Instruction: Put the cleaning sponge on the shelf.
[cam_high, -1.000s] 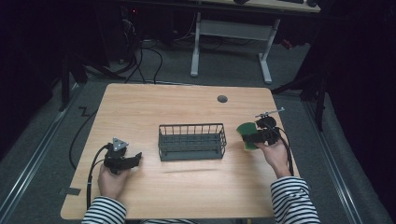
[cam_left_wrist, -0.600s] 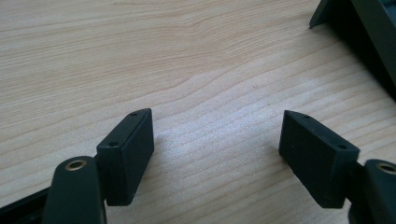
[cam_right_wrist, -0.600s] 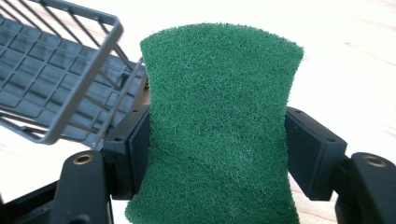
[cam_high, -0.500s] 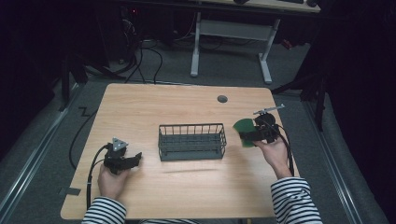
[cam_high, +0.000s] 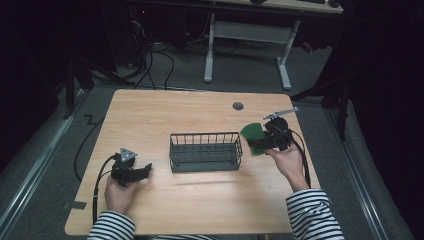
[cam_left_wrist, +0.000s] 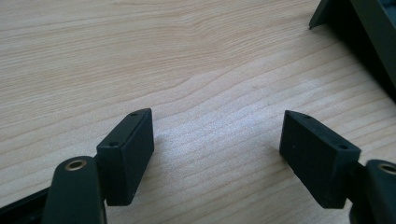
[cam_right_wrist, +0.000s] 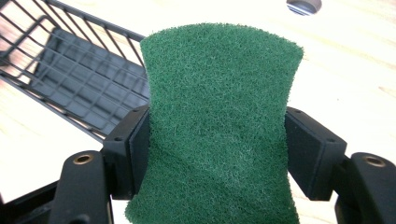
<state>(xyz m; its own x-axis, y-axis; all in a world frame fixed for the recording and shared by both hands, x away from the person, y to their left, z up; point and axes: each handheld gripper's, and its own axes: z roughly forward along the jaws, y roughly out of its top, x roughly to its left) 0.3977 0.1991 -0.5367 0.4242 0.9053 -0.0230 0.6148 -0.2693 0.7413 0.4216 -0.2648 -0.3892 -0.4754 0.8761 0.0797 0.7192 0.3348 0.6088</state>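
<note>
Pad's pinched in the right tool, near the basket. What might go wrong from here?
The green scouring pad bows between the right tool's jaws, so the soft grip may slip. Its free edge hangs beside the wire basket's end rim and could catch there. The light-looking basket could shift if bumped; the left tool rests apart from it, open.

Each forearm wears a sleeve (cam_high: 314, 214) striped in black and white, and each hand carries a black two-jaw tool. The left tool (cam_high: 141, 172) bears a grey three-cornered plate (cam_high: 127, 153) on top, with a black cable (cam_high: 98, 182) trailing behind it. The right tool (cam_right_wrist: 217, 149) has blocky black jaws with small screw holes, brass-ringed pivots behind them, and a thin grey bar (cam_high: 280, 113) above its body.
</note>
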